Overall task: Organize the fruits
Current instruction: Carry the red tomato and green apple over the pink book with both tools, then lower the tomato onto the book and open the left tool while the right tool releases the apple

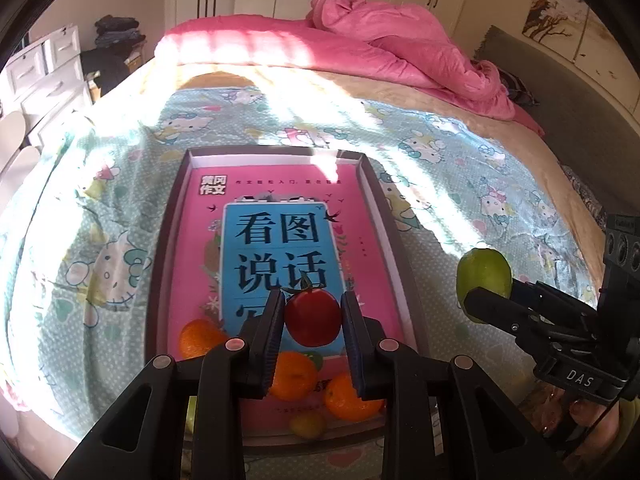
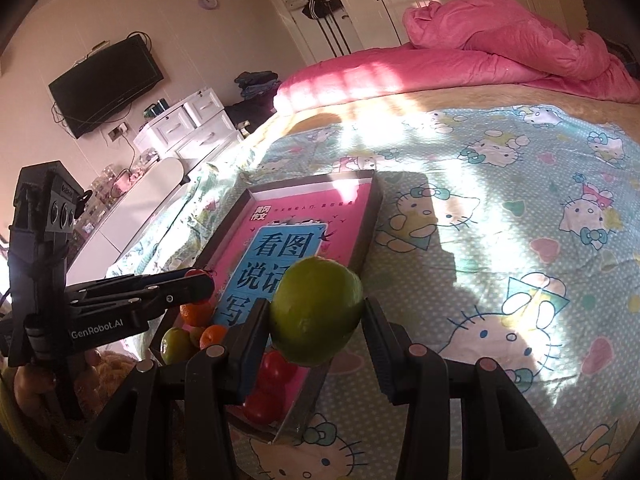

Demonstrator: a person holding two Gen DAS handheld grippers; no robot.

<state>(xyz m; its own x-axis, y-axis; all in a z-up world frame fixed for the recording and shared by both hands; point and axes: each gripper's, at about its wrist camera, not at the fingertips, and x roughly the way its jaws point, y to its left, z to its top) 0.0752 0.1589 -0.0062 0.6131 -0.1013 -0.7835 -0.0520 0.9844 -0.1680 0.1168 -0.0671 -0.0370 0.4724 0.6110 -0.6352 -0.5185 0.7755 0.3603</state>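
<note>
Dresser: a white chest of drawers stands at the far left beside the bed, with a dark screen on the wall above it.
Bedsheet: a pale blue cartoon-cat sheet covers the near part of the bed, striped with sunlight.
Oranges: three oranges lie in the near end of the tray, below the left tool; one sits at the left edge, two closer to the middle.
Small green fruit: one rests at the tray's near corner beside the oranges in the right wrist view.
Left gripper: the left gripper is clamped on a red tomato, pads pressing both sides, held up over the tray.
Tray: a shallow dark-rimmed tray lies on the sheet, with a pink and blue book cover filling its floor.
Red fruits: two more red fruits lie in the near part of the tray, seen under the right tool.
Right gripper: the right gripper is clamped on a green apple, held in the air above the tray's right edge.
Quilt: a pink quilt is bunched at the far right end of the bed.
Hand: a hand grips the right tool's handle at the lower right.
</note>
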